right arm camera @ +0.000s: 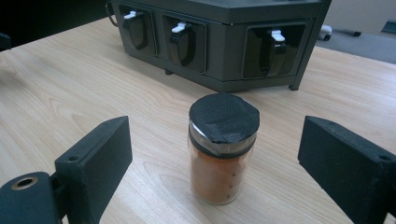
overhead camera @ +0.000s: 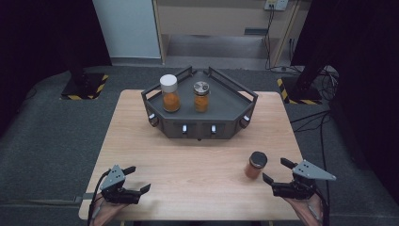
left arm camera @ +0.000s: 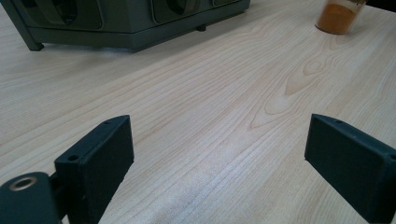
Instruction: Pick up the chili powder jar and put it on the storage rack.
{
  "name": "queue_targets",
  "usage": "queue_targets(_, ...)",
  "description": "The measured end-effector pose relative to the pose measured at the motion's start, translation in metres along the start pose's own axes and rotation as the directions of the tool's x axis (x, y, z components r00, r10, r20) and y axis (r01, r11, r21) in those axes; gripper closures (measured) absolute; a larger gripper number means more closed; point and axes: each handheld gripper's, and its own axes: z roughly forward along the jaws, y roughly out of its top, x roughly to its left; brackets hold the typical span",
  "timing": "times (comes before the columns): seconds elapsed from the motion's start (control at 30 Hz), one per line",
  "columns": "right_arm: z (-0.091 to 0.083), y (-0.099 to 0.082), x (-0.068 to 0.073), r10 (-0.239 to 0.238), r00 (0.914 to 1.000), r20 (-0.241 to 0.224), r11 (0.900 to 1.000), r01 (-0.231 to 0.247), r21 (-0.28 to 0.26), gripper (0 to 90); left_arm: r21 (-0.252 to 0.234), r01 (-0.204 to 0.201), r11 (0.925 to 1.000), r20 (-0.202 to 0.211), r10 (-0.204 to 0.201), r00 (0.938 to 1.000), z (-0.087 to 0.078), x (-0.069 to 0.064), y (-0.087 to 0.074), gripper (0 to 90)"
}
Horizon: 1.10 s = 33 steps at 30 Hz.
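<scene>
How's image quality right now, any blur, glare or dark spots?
High view: table evenly lit, surroundings very dark, slightly soft. Left gripper view: wood grain sharp, rack softer. Right gripper view: jar sharp, no glare, faint soft shadows.

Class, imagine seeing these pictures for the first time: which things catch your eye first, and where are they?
A dark grey angular rack at the table's far middle carries two jars of orange powder, one white-capped, one metal-capped. A third, black-lidded jar stands alone on the wooden table, right between the open right gripper.
</scene>
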Motion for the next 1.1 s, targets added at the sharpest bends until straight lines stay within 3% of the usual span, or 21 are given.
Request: queue_targets(1.1, 0.045, 0.013, -0.016, 0.014, 0.9997, -0.022, 0.9950, -0.011, 0.099, 11.2, 0.008, 0.001, 1.0000, -0.006, -0.001, 1.0000, 0.000, -0.001, 0.001, 7.2)
